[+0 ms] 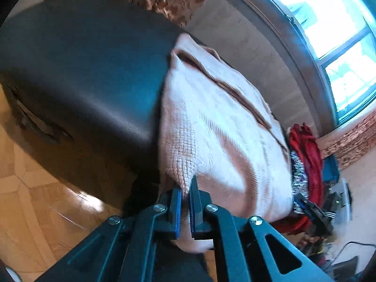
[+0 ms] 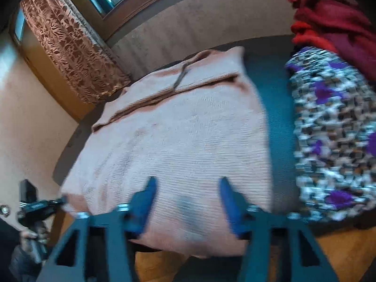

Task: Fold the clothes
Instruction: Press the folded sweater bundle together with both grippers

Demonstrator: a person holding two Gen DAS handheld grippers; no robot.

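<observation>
A pale pink knitted sweater lies spread on a dark table, its near hem hanging over the front edge. My left gripper is shut on the sweater's near left corner. In the right wrist view the sweater fills the middle of the table. My right gripper is open, its blue fingers wide apart over the sweater's near hem, holding nothing. The left gripper also shows at the sweater's left corner in the right wrist view.
A red garment and a patterned white, black and purple one are piled at the table's right. A low beige wall, a window and a brown curtain stand behind. Wooden floor lies in front.
</observation>
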